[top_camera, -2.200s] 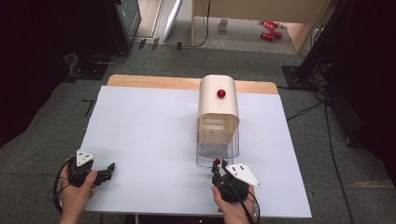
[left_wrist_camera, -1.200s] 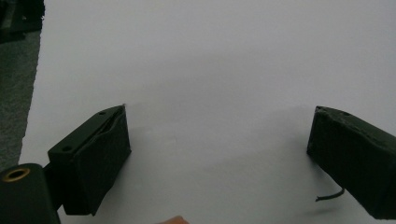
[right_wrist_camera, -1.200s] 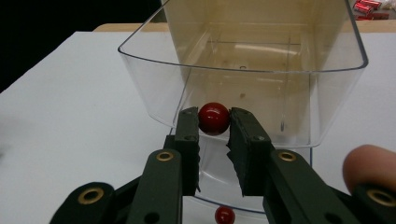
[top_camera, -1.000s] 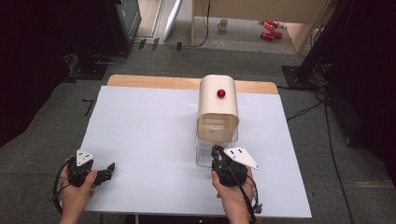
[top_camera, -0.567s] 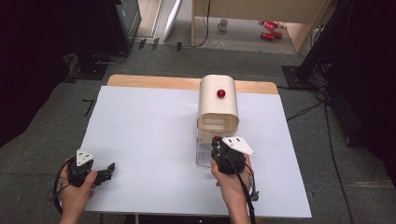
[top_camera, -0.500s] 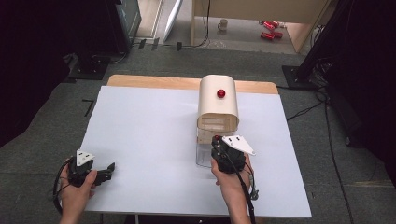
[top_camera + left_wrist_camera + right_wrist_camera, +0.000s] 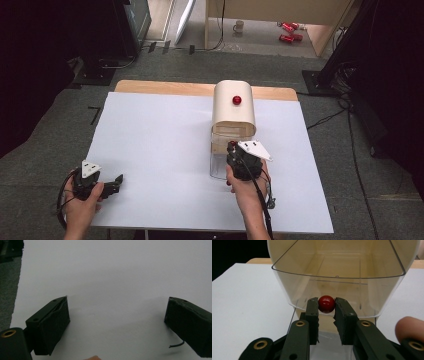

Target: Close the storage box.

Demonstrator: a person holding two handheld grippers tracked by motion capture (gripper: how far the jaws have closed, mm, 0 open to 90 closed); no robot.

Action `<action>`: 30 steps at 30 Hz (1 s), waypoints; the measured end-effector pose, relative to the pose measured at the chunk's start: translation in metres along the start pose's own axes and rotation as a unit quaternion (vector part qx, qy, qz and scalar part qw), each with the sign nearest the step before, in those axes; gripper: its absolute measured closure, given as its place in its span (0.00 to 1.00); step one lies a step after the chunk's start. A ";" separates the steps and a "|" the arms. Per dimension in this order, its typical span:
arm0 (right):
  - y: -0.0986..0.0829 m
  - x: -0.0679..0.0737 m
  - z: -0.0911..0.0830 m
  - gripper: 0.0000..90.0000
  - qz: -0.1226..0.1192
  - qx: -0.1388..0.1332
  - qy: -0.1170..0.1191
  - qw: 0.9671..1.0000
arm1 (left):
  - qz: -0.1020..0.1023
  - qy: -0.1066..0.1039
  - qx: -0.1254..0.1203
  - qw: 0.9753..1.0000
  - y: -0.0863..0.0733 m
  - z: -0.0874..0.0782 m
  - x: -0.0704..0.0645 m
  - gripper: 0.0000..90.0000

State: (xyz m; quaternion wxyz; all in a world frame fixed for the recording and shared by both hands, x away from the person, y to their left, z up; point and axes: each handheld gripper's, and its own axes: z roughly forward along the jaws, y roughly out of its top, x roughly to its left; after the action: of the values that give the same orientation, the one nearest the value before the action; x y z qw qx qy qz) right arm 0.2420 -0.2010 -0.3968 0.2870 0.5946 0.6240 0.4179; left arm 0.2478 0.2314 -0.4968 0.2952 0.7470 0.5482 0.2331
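— Where's the knob you're after?

— The red knob (image 7: 326,304) sits on the front of the clear flap (image 7: 337,292) of the cream bread box (image 7: 233,107), dead ahead at twelve o'clock from your right gripper (image 7: 326,307). It's right between the tips, a jaw on each side at nine and three o'clock. The jaws are drawn in around it and look to be touching it, so you're pinching the knob.

— And the box itself, which way does it run?

— Seen from above, its long axis runs from twelve to six o'clock on the white table (image 7: 160,150), with the open clear end toward you at six. A second red knob (image 7: 236,100) shows on top of the cream shell.

— So which way do I pull?

— In my judgement the flap swings about the box's far end, so the pull should come back toward six and upward, staying in line with that long axis. Pull sideways and the round knob could slip out of the pads.

— What about my left hand?

— Your left gripper (image 7: 97,182) is well apart at about eight o'clock from the box, jaws spread wide over bare table, holding nothing. The right is the one in place.
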 end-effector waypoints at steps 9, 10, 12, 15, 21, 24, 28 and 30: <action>0.002 -0.002 0.005 0.83 0.001 -0.003 -0.004 1.000 | 0.000 0.000 0.000 1.000 0.000 0.000 0.000 0.06; 0.002 -0.002 0.005 0.83 0.001 -0.003 -0.004 1.000 | 0.000 0.000 0.000 1.000 0.000 0.000 0.000 0.06; 0.002 -0.002 0.005 0.83 0.001 -0.003 -0.005 1.000 | -0.001 0.000 -0.001 1.000 0.000 0.000 0.000 0.06; 0.002 -0.002 0.005 0.78 0.004 -0.003 -0.003 1.000 | 0.000 0.000 0.000 1.000 0.000 0.000 0.000 0.06; -0.006 0.003 -0.002 0.47 -0.004 0.000 0.017 1.000 | 0.000 0.000 0.000 1.000 0.000 0.000 0.000 0.06; -0.011 0.005 -0.007 0.38 -0.008 0.009 0.021 1.000 | 0.000 0.000 0.000 1.000 0.000 0.000 0.000 0.06; -0.023 0.007 -0.017 0.31 -0.006 0.022 0.020 1.000 | 0.000 0.000 0.000 1.000 0.000 0.000 0.000 0.06; -0.026 0.007 -0.021 0.30 -0.003 0.023 0.019 1.000 | 0.000 0.000 -0.001 1.000 0.000 0.000 0.000 0.06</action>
State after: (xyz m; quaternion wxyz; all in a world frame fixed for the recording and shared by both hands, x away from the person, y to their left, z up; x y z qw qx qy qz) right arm 0.2106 -0.1964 -0.4079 0.2631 0.5911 0.6405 0.4136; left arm 0.2477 0.2314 -0.4968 0.2956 0.7467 0.5482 0.2336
